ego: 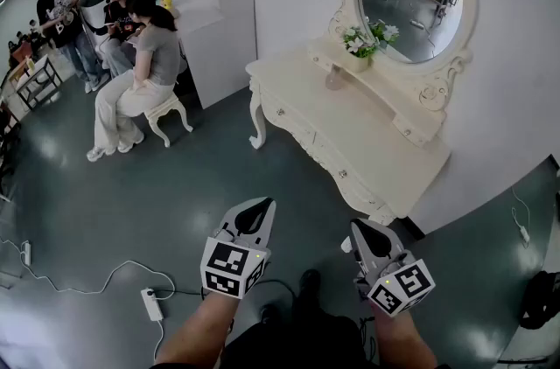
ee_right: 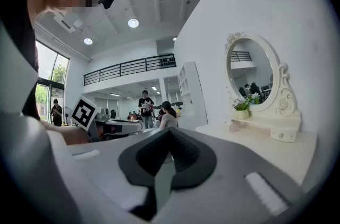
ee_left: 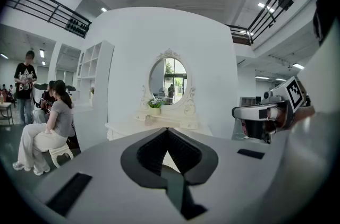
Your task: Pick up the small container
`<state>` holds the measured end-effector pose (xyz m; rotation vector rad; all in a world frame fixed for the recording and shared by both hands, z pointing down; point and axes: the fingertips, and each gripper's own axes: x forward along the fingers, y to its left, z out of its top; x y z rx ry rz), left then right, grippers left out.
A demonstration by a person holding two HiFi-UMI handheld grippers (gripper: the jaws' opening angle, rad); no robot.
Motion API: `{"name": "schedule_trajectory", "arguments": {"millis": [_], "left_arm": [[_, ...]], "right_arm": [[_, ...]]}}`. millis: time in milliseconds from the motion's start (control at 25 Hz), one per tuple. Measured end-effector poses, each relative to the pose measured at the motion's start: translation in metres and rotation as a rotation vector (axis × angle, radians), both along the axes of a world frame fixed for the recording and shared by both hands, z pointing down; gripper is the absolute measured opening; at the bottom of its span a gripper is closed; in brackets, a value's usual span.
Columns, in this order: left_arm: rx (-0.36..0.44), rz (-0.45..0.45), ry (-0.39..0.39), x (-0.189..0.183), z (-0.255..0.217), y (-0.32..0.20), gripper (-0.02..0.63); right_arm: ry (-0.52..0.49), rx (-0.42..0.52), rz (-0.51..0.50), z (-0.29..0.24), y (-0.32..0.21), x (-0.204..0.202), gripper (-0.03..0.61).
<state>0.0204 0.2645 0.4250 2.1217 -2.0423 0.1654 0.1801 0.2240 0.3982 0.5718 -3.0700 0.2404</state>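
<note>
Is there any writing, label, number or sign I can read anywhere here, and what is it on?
No text here can be read.
Standing person's black T-shirt: a light print, too small and blurred to read.
The cubes on the left gripper and right gripper: black-and-white square patterns, no letters or numbers.

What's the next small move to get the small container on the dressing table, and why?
Probably step toward the white dressing table: the small pale container sits at its back beside the white pot of flowers, well beyond the left gripper and right gripper, both shut and empty.
</note>
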Motion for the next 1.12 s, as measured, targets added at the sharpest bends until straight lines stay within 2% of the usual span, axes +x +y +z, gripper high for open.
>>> {"name": "schedule_trajectory", "arguments": {"millis": [200, 440, 720, 1000, 1120], "left_arm": [[-0.005, 0.020, -0.012, 0.000, -0.005, 0.051, 0.005], [-0.002, -0.008, -0.002, -0.003, -0.014, 0.072, 0.005], [-0.017, -0.006, 0.003, 0.024, -0.010, 0.055, 0.005], [-0.018, -0.039, -0.028, 0.065, -0.012, 0.032, 0.005], [-0.002, -0.064, -0.032, 0.075, -0.018, 0.022, 0.005]], "right_arm": [[-0.016, -0.012, 0.027, -0.004, 0.045, 0.005, 0.008], [-0.029, 0.000, 0.028, -0.015, 0.057, 0.016, 0.008], [-0.031, -0.022, 0.033, -0.009, 0.040, 0.046, 0.008], [-0.015, 0.041, -0.057, -0.013, 0.026, 0.085, 0.009], [-0.020, 0.033, -0.060, -0.010, 0.015, 0.100, 0.009]]}}
